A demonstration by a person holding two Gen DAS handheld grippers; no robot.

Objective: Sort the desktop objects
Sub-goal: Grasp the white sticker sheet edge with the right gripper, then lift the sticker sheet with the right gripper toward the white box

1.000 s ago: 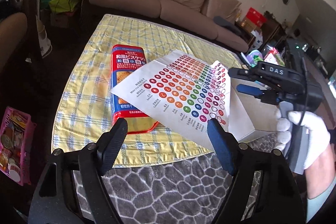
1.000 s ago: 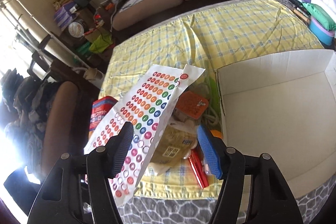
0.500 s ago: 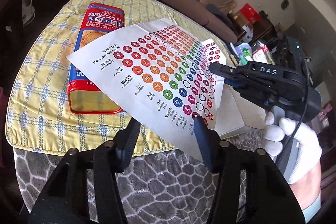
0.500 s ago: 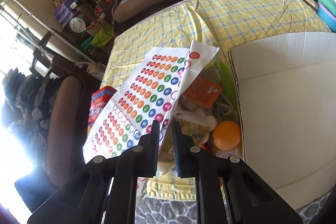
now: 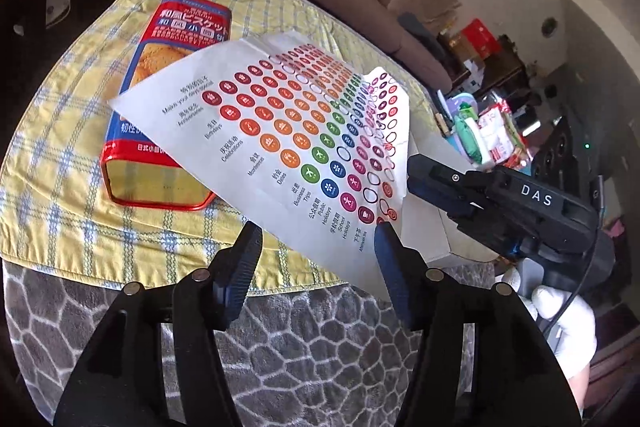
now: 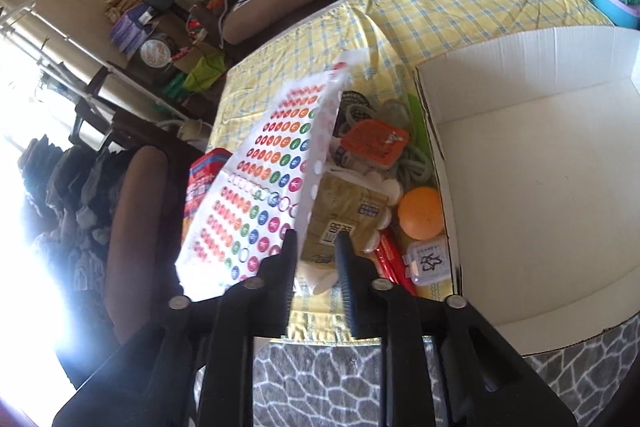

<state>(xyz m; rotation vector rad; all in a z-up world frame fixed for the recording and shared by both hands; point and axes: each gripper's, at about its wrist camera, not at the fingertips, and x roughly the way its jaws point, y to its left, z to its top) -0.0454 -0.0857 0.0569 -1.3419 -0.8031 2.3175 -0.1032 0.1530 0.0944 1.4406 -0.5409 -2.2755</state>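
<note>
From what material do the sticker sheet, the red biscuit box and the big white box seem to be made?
Sticker sheet: thin glossy paper; it bends and shows glare. Red biscuit box: probably printed metal tin, judging by its rounded rim and shiny side. White box: matte corrugated cardboard, with ribbed walls and fold creases.

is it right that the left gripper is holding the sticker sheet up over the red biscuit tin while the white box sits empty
Not quite: the right gripper holds the sticker sheet, as the left wrist view shows; the left gripper is open beneath it. The sheet does hang over the red biscuit tin, and the white box looks empty.
</note>
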